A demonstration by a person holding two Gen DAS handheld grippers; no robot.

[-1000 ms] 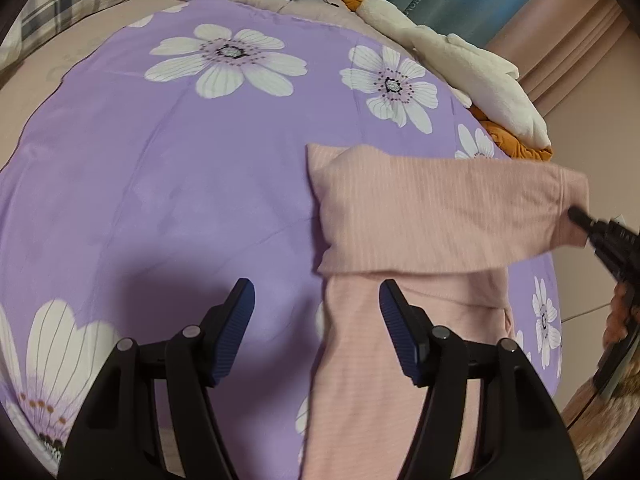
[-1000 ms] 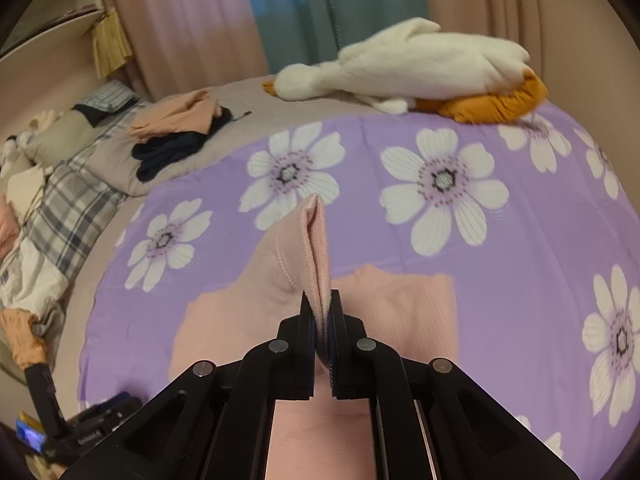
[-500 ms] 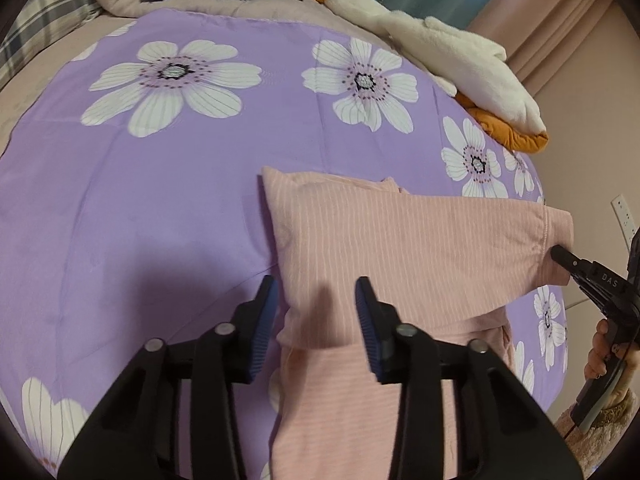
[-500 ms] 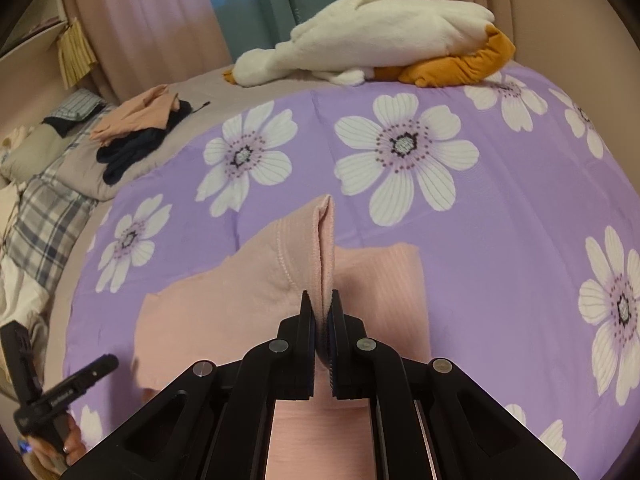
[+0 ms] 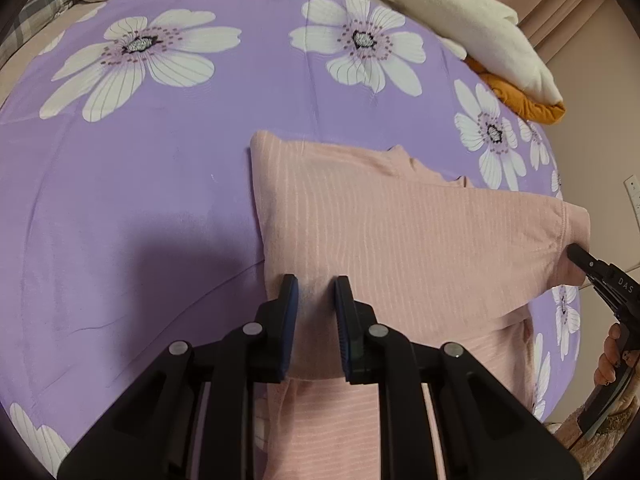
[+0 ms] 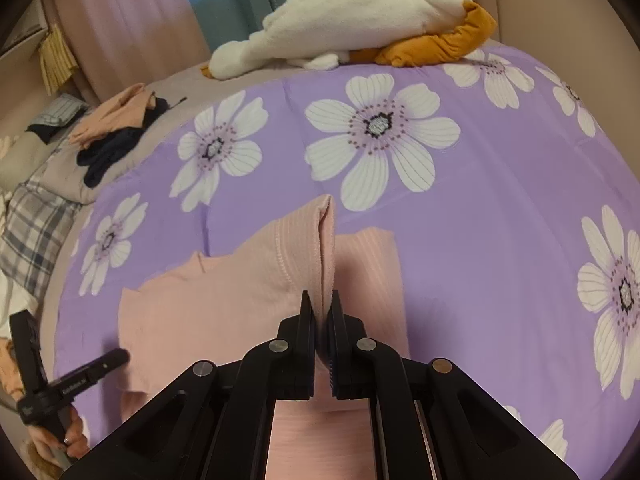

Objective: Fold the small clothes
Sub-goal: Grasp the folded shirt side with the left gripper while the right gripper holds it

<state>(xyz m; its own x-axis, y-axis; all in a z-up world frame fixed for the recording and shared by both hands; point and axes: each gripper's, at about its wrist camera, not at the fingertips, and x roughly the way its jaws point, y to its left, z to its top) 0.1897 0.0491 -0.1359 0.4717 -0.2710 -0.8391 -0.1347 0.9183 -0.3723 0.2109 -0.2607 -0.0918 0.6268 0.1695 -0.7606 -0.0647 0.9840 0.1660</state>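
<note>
A pink ribbed top [image 5: 400, 240] lies on the purple flowered bedspread [image 5: 140, 200]; it also shows in the right wrist view [image 6: 224, 300]. Its sleeve is drawn across the body. My right gripper [image 6: 321, 308] is shut on the sleeve cuff [image 6: 324, 256] and holds it lifted; it also shows at the right edge of the left wrist view [image 5: 576, 254]. My left gripper [image 5: 316, 292] is partly open, its fingers straddling the folded left edge of the top, low over the cloth. It shows at the lower left of the right wrist view [image 6: 116, 358].
A white plush duck [image 6: 352, 20] with an orange part [image 6: 444, 44] lies at the far edge of the bed. A pile of pink and dark clothes [image 6: 116, 128] and a plaid cloth [image 6: 32, 232] lie at the left.
My left gripper has moved right and forward onto the top's folded left edge, and its fingers have narrowed. My right gripper still holds the cuff, carried further across the top.
</note>
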